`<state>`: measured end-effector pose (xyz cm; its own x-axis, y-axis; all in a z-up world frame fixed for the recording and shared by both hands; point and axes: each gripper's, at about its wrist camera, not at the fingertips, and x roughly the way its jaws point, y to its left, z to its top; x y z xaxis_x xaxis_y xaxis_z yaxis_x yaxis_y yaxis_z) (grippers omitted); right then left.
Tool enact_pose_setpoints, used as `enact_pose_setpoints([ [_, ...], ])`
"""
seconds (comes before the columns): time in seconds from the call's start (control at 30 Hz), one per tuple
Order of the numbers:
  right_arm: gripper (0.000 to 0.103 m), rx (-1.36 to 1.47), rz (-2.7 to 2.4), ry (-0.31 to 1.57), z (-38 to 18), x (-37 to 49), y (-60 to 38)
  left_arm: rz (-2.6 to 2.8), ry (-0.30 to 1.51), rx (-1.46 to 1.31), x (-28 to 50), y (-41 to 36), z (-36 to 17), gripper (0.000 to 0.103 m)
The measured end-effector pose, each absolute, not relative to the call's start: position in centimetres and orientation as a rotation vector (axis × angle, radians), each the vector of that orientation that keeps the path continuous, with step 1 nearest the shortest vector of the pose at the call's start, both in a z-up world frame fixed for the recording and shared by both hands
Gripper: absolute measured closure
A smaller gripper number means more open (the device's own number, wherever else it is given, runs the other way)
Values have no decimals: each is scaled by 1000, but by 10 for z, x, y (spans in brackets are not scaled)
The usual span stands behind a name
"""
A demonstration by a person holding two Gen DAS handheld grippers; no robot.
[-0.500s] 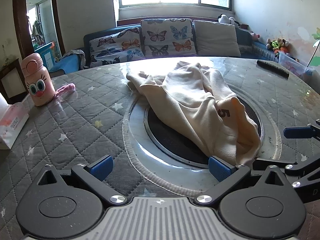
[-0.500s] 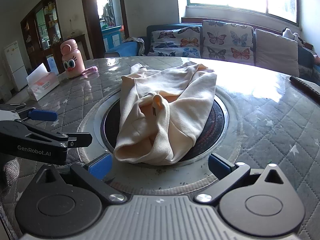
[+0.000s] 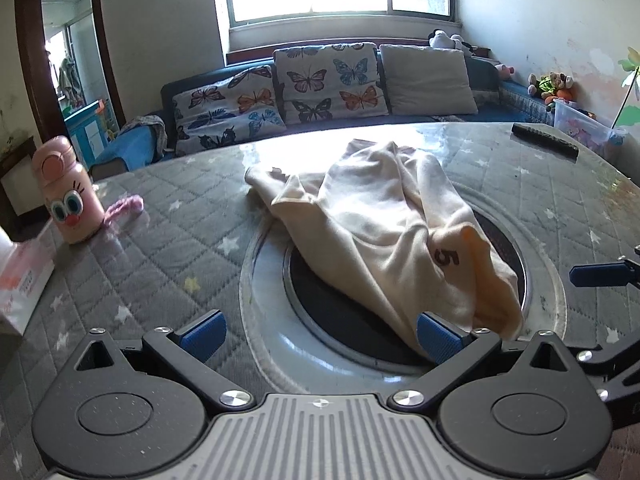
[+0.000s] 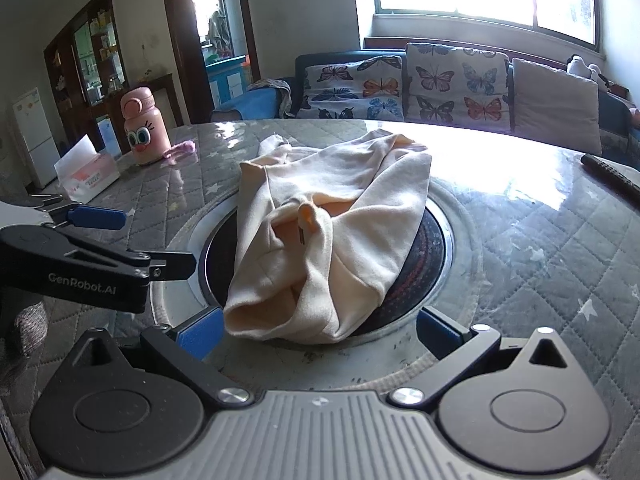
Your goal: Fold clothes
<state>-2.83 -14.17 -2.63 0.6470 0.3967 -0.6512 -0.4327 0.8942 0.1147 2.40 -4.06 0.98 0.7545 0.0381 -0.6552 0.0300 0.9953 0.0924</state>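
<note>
1. Your left gripper (image 3: pixel 320 336) has its jaws spread as wide as they go. Nothing is clamped between them.
2. Its right-hand blue pad (image 3: pixel 438 336) sits right against the near edge of the cream garment (image 3: pixel 384 232); whether it actually touches the cloth or only overlaps it in view, you cannot tell. The other pad hangs over the quilted table cover (image 3: pixel 140 248), clear of the cloth.
3. Your right gripper (image 4: pixel 320 336) is likewise spread fully, holding nothing. The near, rolled end of the cream garment (image 4: pixel 332 232) lies between its two blue pads, and the left pad is just beside that hem.
4. In the right wrist view, the left gripper (image 4: pixel 96 240) shows side-on at the left edge, apart from the cloth.
5. The garment lies crumpled on the round table, draped across the dark circular inset (image 4: pixel 424 248) at its centre and spilling past the far rim of the ring.
6. Its long axis runs from you away towards the sofa (image 4: pixel 400 80). The bunched, open end faces you; the narrower end points to the far side.
7. A dark "5" (image 3: pixel 446 258) is printed near the close end.
8. A pink bottle (image 4: pixel 142 128) and a tissue box (image 4: pixel 86 172) stand well off to the left.
</note>
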Motion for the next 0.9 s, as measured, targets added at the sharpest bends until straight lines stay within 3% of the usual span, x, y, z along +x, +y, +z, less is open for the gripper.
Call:
enact_pose_setpoints([
  [0.17,1,-48,472,718,-22,-20,-143,-18,700,94,40,-46,18,0],
  [0.27,7,-44,456,706,-21,-14,-143,-40,692,92,54,-52,23,1],
  [0.57,25,-23,475,727,-26,5,-145,-131,712,90,103,-72,23,21],
  [0.77,39,-17,512,732,-30,15,-140,-170,796,61,133,-74,3,50],
  [0.9,52,-15,533,738,-34,21,-135,-194,825,34,136,-66,-5,86],
])
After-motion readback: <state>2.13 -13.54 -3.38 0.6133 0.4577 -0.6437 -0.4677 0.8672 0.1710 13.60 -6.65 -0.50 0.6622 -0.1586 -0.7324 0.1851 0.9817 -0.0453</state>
